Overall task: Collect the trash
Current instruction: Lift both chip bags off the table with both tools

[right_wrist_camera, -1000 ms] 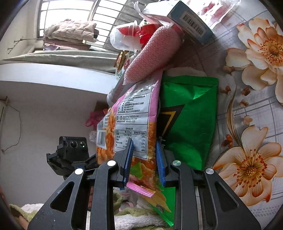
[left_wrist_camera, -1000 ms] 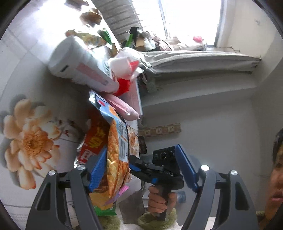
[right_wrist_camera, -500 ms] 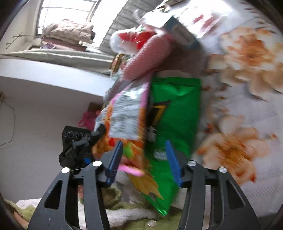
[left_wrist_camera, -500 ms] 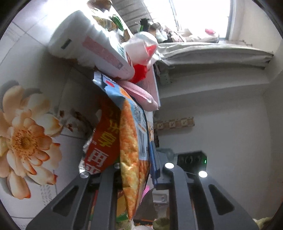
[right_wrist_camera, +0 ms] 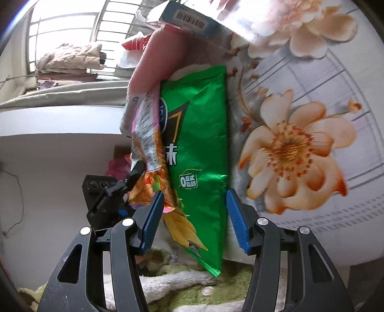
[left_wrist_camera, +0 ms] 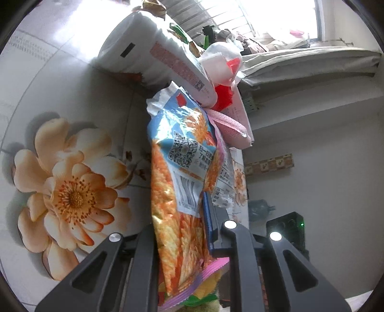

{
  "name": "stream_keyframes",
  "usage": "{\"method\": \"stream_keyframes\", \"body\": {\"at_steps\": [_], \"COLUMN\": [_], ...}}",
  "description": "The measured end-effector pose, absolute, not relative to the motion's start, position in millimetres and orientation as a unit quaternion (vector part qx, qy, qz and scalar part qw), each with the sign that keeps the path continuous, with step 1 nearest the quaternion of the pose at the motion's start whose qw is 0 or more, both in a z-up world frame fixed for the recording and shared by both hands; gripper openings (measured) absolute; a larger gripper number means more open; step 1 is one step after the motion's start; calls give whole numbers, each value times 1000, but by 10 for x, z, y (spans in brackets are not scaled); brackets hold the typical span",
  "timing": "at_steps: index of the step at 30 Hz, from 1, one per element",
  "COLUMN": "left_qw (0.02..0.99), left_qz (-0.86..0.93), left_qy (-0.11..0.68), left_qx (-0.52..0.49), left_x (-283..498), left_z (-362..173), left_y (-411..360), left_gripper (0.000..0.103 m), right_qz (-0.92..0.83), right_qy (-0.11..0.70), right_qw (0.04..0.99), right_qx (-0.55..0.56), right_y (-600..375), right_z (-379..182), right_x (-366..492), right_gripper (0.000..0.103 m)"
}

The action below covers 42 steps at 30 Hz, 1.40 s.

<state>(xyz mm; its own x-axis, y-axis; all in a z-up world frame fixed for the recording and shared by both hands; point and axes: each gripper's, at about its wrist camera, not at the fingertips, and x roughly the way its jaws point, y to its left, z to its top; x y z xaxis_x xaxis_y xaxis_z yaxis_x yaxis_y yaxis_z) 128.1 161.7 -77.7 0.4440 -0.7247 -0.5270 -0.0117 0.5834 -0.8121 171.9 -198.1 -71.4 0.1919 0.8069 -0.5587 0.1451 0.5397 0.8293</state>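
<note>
Flowers in peach and orange are printed on the pale table (left_wrist_camera: pixel 60 100). Near the table's far end lies a big white pack (left_wrist_camera: pixel 153 55), with a pink pouch (left_wrist_camera: pixel 230 124) and a red and white wrapper (left_wrist_camera: pixel 225 72) just beside it, all close behind the snack bags. In the right view a blue box (right_wrist_camera: pixel 189 16) with a barcode sits past the pink pouch.

The orange snack bag (left_wrist_camera: pixel 177 192) is long and crinkly, with blue at the top, a square code and pink edges. Its long side runs along the fingers, its torn top pointing away. The left gripper (left_wrist_camera: pixel 182 240) is squeezed tight on its lower part.

The green chip bag (right_wrist_camera: pixel 201 153) is shiny and lies flat at the table's edge, long side pointing the same way. The right gripper (right_wrist_camera: pixel 195 220) is spread wide, one blue pad on each side of the green bag, not pinching it. The orange bag is just beside the green one.
</note>
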Motion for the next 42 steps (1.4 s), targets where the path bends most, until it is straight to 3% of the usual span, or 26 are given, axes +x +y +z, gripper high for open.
{"method": "stream_keyframes", "body": {"at_steps": [9,19,33,36,42], "left_qw": [758,758,752,751,761], "left_qz": [-226,-240,-288,-292,-287], "left_qy": [487,491,498,503,496], "left_qx": [-371,-355,-320,-312,-303], "left_x": [1433,1417,1384,1469,1557], "left_z": [-804,-791,-794,-756,-663], "left_y": [1470,1303,790,741,629], "left_gripper": [15,15,15,15,14], "right_qz": [266,226,195,211,244], "right_qy": [611,629,559,550,560], "right_qw": [593,602,660,645,636], "right_qx": [451,437,462,487,471], "right_y": [-2193,-2444,-3037,-3043,-2915], "right_z": [-806,-777,-940,-1047,-984], "right_x": [1433,957,748,804,788], "right_gripper": [52,54,51,46,21]}}
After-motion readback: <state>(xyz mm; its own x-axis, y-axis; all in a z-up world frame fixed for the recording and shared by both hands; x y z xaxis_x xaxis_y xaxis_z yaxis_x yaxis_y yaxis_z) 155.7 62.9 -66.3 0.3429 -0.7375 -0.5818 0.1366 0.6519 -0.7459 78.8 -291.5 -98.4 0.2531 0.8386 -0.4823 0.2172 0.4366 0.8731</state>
